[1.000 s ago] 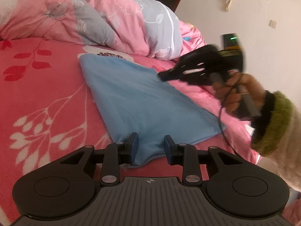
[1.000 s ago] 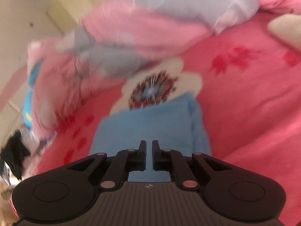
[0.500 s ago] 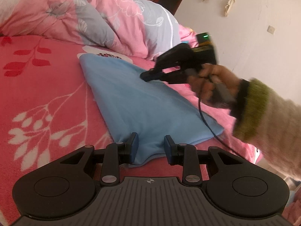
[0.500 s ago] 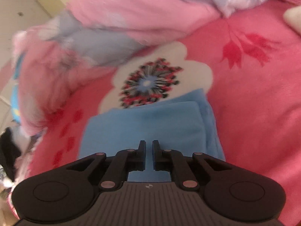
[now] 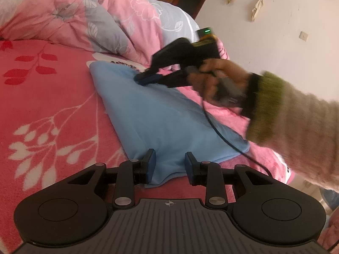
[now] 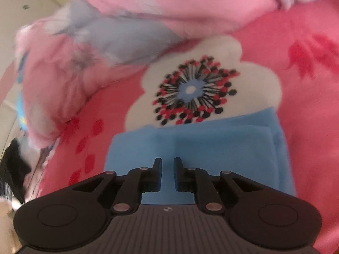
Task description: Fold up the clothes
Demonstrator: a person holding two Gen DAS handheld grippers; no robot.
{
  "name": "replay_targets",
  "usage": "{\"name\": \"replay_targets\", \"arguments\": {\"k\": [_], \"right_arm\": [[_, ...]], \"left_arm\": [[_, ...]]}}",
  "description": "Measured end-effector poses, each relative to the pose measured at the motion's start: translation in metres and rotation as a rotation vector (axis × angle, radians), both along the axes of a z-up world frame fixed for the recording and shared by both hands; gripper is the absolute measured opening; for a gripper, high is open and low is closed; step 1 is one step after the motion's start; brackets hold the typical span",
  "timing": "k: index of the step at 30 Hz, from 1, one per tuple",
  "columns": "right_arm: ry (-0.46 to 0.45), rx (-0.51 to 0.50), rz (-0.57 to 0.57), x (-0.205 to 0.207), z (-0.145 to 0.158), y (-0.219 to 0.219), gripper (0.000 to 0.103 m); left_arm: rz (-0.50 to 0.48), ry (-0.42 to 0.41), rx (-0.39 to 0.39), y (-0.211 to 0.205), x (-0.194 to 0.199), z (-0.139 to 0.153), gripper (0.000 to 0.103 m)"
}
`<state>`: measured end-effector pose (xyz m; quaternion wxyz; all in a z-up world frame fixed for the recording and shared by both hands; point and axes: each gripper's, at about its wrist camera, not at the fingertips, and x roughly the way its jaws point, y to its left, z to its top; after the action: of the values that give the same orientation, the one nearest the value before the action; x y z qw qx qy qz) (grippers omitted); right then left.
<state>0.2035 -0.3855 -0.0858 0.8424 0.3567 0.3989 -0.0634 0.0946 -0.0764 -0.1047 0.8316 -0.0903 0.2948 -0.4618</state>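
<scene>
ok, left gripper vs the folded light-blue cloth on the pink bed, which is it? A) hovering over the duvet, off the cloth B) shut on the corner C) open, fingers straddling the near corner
C: the left gripper has its jaws apart, with the near corner of the folded light-blue cloth lying between them.

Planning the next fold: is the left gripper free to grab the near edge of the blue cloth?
Probably yes. The left gripper is open, the blue cloth edge lies between its fingers, nothing blocking.

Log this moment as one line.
task: fold clothes | left gripper: open at folded light-blue garment's near edge | right gripper: narrow gap, over far end
</scene>
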Motion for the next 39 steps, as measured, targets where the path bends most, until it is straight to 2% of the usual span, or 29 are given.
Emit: {"name": "replay_targets", "arguments": {"k": [2, 3, 4, 5, 8, 10, 13, 14, 15, 16, 17, 19, 23, 25, 26, 28, 29, 31, 34, 37, 39], "right_arm": [[-0.014, -0.01, -0.104, 0.008, -0.002, -0.016, 0.008], [-0.017, -0.043, -0.167, 0.01, 0.001, -0.023, 0.011], [0.008, -0.12, -0.209, 0.013, 0.006, -0.027, 0.012], [0.014, -0.163, -0.21, 0.013, 0.011, -0.026, 0.012], [-0.055, -0.082, -0.11, 0.0, 0.023, -0.016, 0.013], [-0.075, -0.054, 0.008, -0.003, 0.029, 0.002, 0.014], [-0.051, -0.004, 0.154, 0.018, 0.023, 0.026, 0.021], [-0.031, -0.013, 0.153, 0.026, 0.019, 0.028, 0.021], [-0.004, -0.048, 0.128, 0.035, 0.014, 0.027, 0.02], [0.016, -0.082, 0.095, 0.042, 0.01, 0.025, 0.011], [0.01, -0.114, 0.034, 0.041, 0.012, 0.019, 0.006], [-0.004, -0.173, -0.074, 0.037, 0.016, 0.008, 0.011], [-0.07, -0.195, -0.044, -0.005, 0.044, 0.006, 0.012], [-0.095, -0.099, 0.069, -0.028, 0.048, 0.012, 0.021], [-0.083, -0.071, 0.112, -0.035, 0.047, 0.015, 0.023], [-0.012, -0.091, 0.136, -0.044, 0.034, 0.018, 0.024], [0.029, -0.124, 0.102, -0.048, 0.028, 0.013, 0.023], [0.055, -0.147, -0.029, -0.064, 0.022, -0.01, 0.015], [-0.001, -0.183, -0.19, -0.097, 0.036, -0.025, 0.018], [-0.089, -0.128, -0.097, -0.121, 0.041, -0.008, 0.018], [-0.096, -0.071, -0.01, -0.13, 0.032, 0.009, 0.018]], "left_arm": [[0.0, -0.005, 0.0, 0.001, -0.001, 0.0, 0.03], [0.0, -0.007, -0.001, 0.001, -0.001, -0.001, 0.03], [0.0, -0.006, -0.004, 0.001, -0.001, -0.001, 0.03], [0.0, -0.006, -0.005, 0.002, -0.001, -0.001, 0.03], [0.0, -0.005, -0.007, 0.002, -0.001, -0.001, 0.03], [0.0, -0.004, -0.008, 0.002, -0.002, -0.002, 0.03], [0.0, -0.003, -0.01, 0.002, -0.003, -0.002, 0.03], [0.0, -0.003, -0.011, 0.002, -0.003, -0.002, 0.03], [0.0, -0.003, -0.012, 0.002, -0.003, -0.002, 0.03], [0.0, -0.002, -0.012, 0.003, -0.003, -0.002, 0.03], [0.0, -0.002, -0.013, 0.003, -0.003, -0.002, 0.03], [0.0, 0.0, -0.016, 0.003, -0.004, -0.003, 0.03], [0.0, 0.008, -0.025, 0.003, -0.003, -0.004, 0.03], [0.0, 0.011, -0.027, 0.003, -0.003, -0.004, 0.03], [0.001, 0.01, -0.026, 0.002, -0.003, -0.004, 0.03], [0.002, 0.006, -0.022, 0.001, -0.004, -0.004, 0.03], [0.003, 0.003, -0.019, 0.001, -0.004, -0.004, 0.03], [0.004, -0.001, -0.015, 0.001, -0.005, -0.004, 0.03], [0.005, -0.004, -0.01, 0.0, -0.005, -0.004, 0.03], [0.006, -0.006, -0.003, 0.0, -0.005, -0.003, 0.03], [0.008, -0.01, 0.004, -0.001, -0.007, -0.002, 0.03]]}}
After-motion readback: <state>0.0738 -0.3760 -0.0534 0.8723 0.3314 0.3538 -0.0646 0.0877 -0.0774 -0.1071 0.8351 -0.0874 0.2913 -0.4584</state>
